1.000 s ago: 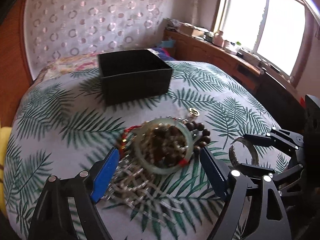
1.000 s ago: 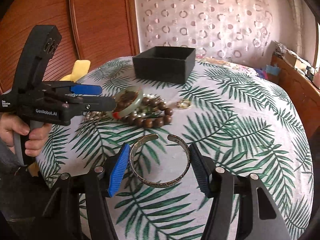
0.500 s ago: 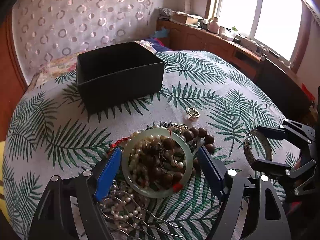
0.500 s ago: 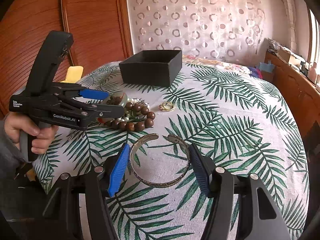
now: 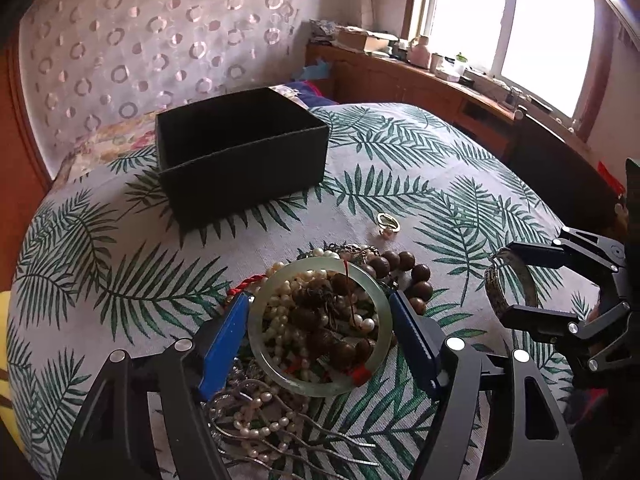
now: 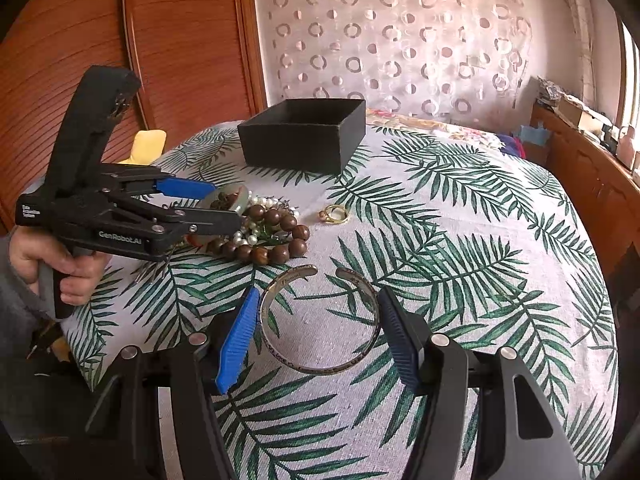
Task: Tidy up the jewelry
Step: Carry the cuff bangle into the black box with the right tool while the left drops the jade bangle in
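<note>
Left gripper (image 5: 320, 332): its blue fingers straddle the jade bangle (image 5: 264, 354) on both sides and have just been closing in on it; the left pad looks at or just beside the rim, the right pad sits a sliver apart, so no firm grip yet.
Right gripper (image 6: 316, 332): fingers bracket the metal cuff (image 6: 320, 366), pads just beside its two sides; whether they press it cannot be told.
Jade bangle: smooth, pale green, translucent closed ring, lying flat on top of the jewelry heap (hence a sideways pinch across its width).
Jewelry heap (image 5: 280, 424): small pearls, thin silvery strands, red cord; loose, tangled.
Wooden beads (image 6: 272, 240): large, round, glossy brown, strung in a loop.
Metal cuff: thin, engraved, open-ended band, gap facing far.
Gold ring (image 6: 334, 214): small, apart from the heap.
Black box (image 6: 304, 140): matte, rigid, open-topped, far side of the tabletop (image 6: 460, 240); likely the destination.
Tabletop: woven cloth, green palm-leaf print.
</note>
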### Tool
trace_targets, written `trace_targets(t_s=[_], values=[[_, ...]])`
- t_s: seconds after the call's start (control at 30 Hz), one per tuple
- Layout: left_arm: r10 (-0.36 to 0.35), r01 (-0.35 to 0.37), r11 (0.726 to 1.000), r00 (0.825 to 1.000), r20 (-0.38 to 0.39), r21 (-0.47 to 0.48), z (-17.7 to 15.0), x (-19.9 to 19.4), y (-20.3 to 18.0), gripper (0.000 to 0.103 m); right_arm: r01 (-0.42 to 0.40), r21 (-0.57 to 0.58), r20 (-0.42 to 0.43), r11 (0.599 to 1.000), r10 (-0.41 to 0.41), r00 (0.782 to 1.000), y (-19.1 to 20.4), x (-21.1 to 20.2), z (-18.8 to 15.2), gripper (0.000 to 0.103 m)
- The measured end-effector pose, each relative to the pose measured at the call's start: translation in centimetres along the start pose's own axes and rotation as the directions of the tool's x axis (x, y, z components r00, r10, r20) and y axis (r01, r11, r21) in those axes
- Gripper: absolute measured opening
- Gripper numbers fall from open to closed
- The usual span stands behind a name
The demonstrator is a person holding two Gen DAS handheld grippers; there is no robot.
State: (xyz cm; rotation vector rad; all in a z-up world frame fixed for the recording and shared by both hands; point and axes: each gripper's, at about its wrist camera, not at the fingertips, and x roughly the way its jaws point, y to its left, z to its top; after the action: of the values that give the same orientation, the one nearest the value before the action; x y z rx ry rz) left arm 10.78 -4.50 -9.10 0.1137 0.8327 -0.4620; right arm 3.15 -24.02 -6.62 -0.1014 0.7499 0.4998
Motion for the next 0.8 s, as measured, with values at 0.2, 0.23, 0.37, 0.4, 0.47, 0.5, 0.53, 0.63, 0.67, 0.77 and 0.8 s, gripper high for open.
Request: trace_targets(t_s=[0.2,0.23,0.37,0.4,0.47,0.5,0.53,0.63,0.67,0.77,0.8], values=[[0.023,-0.022,0.999,0.999,0.042,-0.026,0.1,-1.4,0.5,0.069,0.002,0.003,0.006,1.000,-0.002,1.000,-0.2,0.1,0.4,0.063],[0.026,-0.025,0.999,0.998,0.051,-0.030,0.2,-1.7,0.6,0.069,0.002,0.000,0.008,1.000,-0.002,1.000,-0.2,0.1,0.5,0.063],[0.041,-0.037,0.998,0.996,0.084,-0.046,0.9,-2.5,1.3,0.069,0.000,-0.012,0.020,1.000,0.001,1.000,-0.2,0.1,1.3,0.063],[0.046,-0.041,0.998,0.995,0.091,-0.051,1.2,-2.6,1.6,0.069,0.000,-0.018,0.026,1.000,0.000,1.000,-0.1,0.1,1.7,0.063],[0.046,-0.040,0.997,0.994,0.101,-0.061,1.7,-2.7,2.0,0.069,0.000,-0.026,0.037,1.000,0.001,0.999,0.0,0.3,2.5,0.063],[0.046,-0.039,0.997,0.993,0.105,-0.065,2.1,-2.6,2.3,0.069,0.002,-0.033,0.044,0.999,0.000,0.999,0.0,0.4,3.0,0.063],[0.048,-0.041,0.997,0.993,0.108,-0.070,2.3,-2.5,2.5,0.069,0.004,-0.039,0.051,0.999,-0.002,0.999,0.0,0.4,3.4,0.063],[0.059,-0.048,0.995,0.991,0.117,-0.089,3.2,-2.2,3.4,0.069,0.003,-0.048,0.069,0.999,0.000,0.998,-0.2,0.8,4.7,0.063],[0.064,-0.053,0.994,0.991,0.120,-0.093,3.5,-2.1,3.7,0.069,0.003,-0.050,0.075,0.999,0.000,0.997,-0.3,1.0,5.2,0.063],[0.075,-0.062,0.993,0.988,0.135,-0.096,4.4,-2.1,4.4,0.069,0.008,-0.056,0.085,0.998,-0.003,0.996,-0.6,1.7,6.5,0.063],[0.077,-0.064,0.993,0.987,0.140,-0.098,4.8,-2.0,4.5,0.069,0.011,-0.057,0.087,0.998,-0.006,0.996,-0.7,2.0,7.0,0.063]])
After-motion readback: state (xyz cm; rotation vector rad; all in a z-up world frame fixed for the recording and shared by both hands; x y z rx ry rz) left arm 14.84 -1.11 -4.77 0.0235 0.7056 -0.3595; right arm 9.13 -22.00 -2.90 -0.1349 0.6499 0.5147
